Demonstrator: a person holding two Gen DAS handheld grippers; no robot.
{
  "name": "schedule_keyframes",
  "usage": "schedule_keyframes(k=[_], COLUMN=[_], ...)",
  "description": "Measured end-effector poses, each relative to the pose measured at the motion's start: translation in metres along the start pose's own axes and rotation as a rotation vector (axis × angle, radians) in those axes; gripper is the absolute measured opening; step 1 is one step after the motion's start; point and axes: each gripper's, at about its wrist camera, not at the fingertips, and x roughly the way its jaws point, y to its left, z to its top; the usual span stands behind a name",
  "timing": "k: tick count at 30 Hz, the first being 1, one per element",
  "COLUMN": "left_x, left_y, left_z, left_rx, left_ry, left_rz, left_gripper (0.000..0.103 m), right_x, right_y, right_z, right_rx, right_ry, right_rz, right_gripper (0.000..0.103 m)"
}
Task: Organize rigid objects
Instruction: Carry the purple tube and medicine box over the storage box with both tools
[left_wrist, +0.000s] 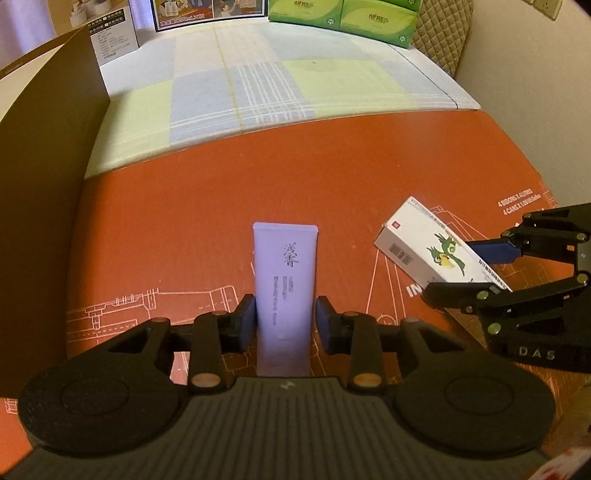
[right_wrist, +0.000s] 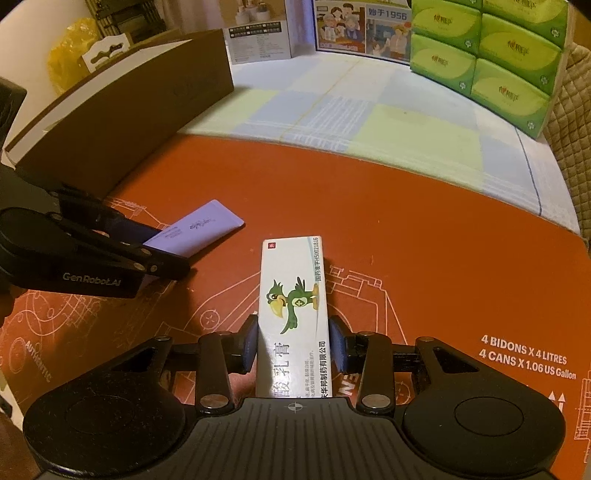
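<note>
A lilac tube (left_wrist: 283, 280) with dark lettering runs straight out from my left gripper (left_wrist: 285, 321), whose blue pads press on both its sides. Its flat far end points away over the orange cardboard sheet (left_wrist: 332, 177). A white box with a green parrot (right_wrist: 293, 306) sits lengthwise in my right gripper (right_wrist: 293, 343), the pads shut on its long sides. In the left wrist view the parrot box (left_wrist: 432, 251) and the right gripper (left_wrist: 480, 273) show at the right. In the right wrist view the tube (right_wrist: 199, 230) and the left gripper (right_wrist: 155, 254) show at the left.
A brown cardboard box (right_wrist: 122, 125) stands at the left, its wall (left_wrist: 48, 155) close beside the left gripper. A checked cloth (left_wrist: 258, 88) lies beyond the orange sheet. Green tissue packs (right_wrist: 484, 55) are stacked at the back right, with printed cartons (right_wrist: 354, 29) behind.
</note>
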Motion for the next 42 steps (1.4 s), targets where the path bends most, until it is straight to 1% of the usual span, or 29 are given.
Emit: schedule_keyframes(k=[5, 14, 19, 28, 34, 42], left_x=[0.001, -0.001, -0.009, -0.043, -0.074, -0.123], left_y=[-0.004, -0.002, 0.002, 0.012, 0.03, 0.057], left_z=[0.0, -0.003, -0.007, -0.002, 0.004, 0.008], left_rx=[0.022, 0.001, -0.011, -0.044, -0.086, -0.128], left_ry=[0.004, 0.008, -0.011, -0.098, -0.162, -0.258], left_rz=[0.014, 0.006, -0.008, -0.015, 0.0, 0.029], left_gripper=[0.028, 0.028, 0.028, 0.027, 0.028, 0.027], right_x=[-0.001, -0.003, -0.008, -0.025, -0.038, -0.053], right_y=[0.004, 0.01, 0.012, 0.025, 0.038, 0.064], right_z=[-0.001, -0.001, 0.0, 0.018, 0.036, 0.067], right_rx=[0.009, 0.001, 0.001, 0.026, 0.019, 0.009], right_ry=[-0.004, -0.009, -0.02, -0.067, -0.102, -0.15], right_rz=[-0.02, -0.025, -0.015, 0.004, 0.019, 0.072], right_gripper=[0.036, 0.035, 0.035, 0.035, 0.035, 0.035])
